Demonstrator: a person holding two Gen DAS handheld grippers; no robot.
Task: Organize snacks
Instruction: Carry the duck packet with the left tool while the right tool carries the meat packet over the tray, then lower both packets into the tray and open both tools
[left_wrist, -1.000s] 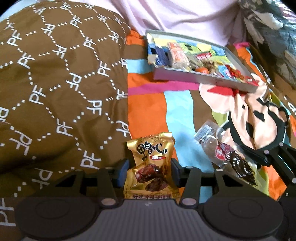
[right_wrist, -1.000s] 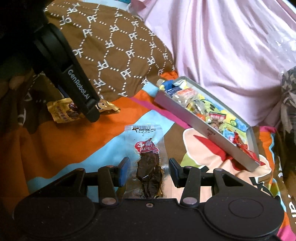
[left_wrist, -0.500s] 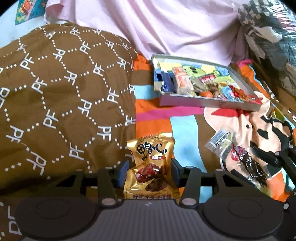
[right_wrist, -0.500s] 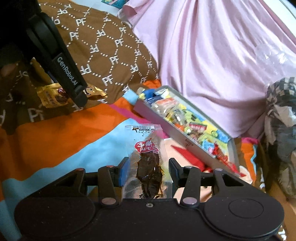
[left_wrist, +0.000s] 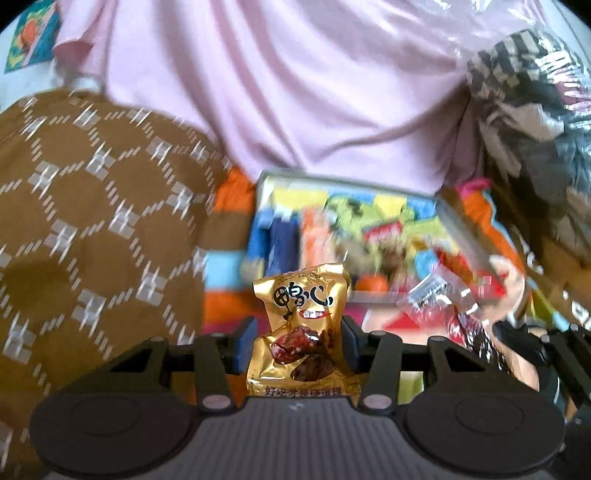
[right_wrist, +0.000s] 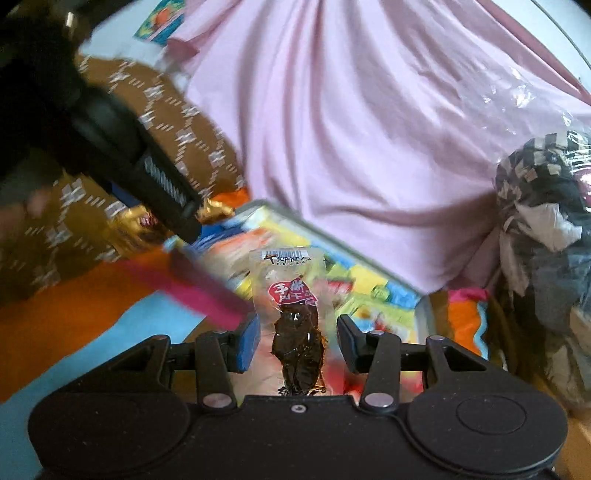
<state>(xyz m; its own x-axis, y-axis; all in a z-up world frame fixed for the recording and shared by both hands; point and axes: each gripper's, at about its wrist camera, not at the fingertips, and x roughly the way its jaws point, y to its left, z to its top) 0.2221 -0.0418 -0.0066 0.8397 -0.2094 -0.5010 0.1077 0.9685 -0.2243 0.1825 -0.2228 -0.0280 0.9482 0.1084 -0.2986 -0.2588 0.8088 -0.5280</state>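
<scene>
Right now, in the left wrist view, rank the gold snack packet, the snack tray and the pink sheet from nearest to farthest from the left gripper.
1. Gold snack packet: between the left gripper's fingers.
2. Snack tray: just beyond, centre right, on the colourful blanket.
3. Pink sheet: farthest, bunched up behind the tray.

The gold snack packet (left_wrist: 301, 325) is glossy foil; the clear packet (right_wrist: 291, 295) is shiny plastic film. The grey tray (left_wrist: 465, 236) looks matt (metal or card, unclear). Pink cloth (left_wrist: 295, 92) is smooth; brown blanket (left_wrist: 92, 221) matt.
</scene>
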